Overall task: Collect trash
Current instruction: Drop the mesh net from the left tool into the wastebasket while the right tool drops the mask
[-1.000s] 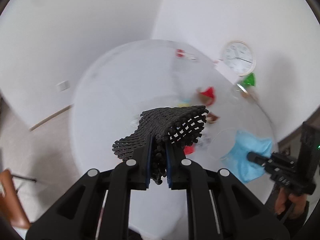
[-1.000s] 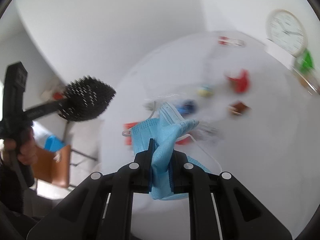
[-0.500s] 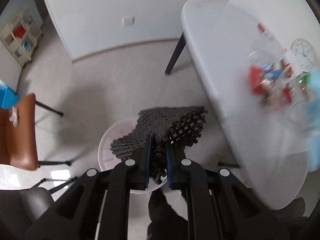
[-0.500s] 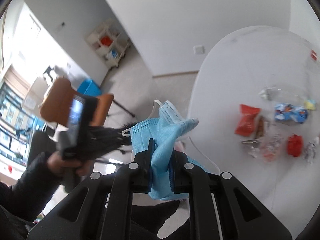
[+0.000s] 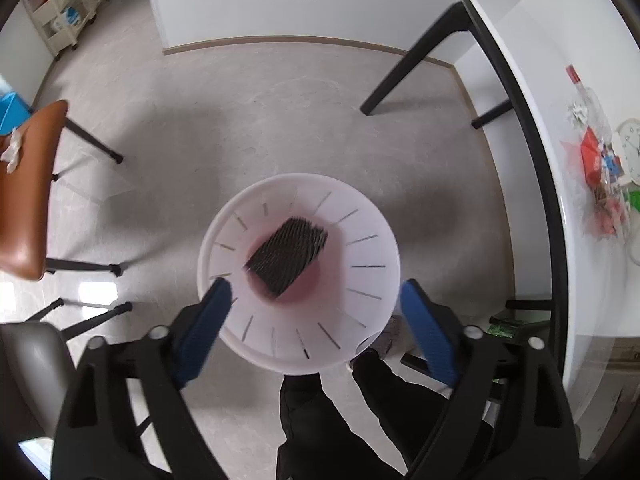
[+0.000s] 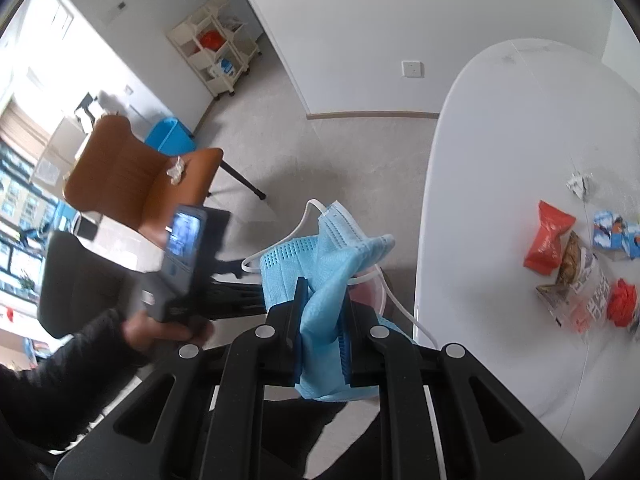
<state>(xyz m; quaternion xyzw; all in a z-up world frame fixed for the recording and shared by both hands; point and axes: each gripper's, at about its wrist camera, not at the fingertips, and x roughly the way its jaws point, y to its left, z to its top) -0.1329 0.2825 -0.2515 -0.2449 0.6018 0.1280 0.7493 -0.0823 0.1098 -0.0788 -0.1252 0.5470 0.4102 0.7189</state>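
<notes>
My left gripper is open and empty above a white slotted trash bin on the floor. A black foam net lies inside the bin. My right gripper is shut on a blue face mask, held off the table's left edge; a bit of the bin shows just behind it. Several snack wrappers lie on the white table, among them a red packet and a blue-white wrapper.
The white table with black legs stands at the right. A brown chair with a crumpled tissue on its seat stands at the left, a dark chair below it. The person's legs are below the bin. A clock is on the table.
My left gripper swung from the table to over the bin, opened and dropped the black net into it. My right gripper carried the mask off the table toward the bin.
</notes>
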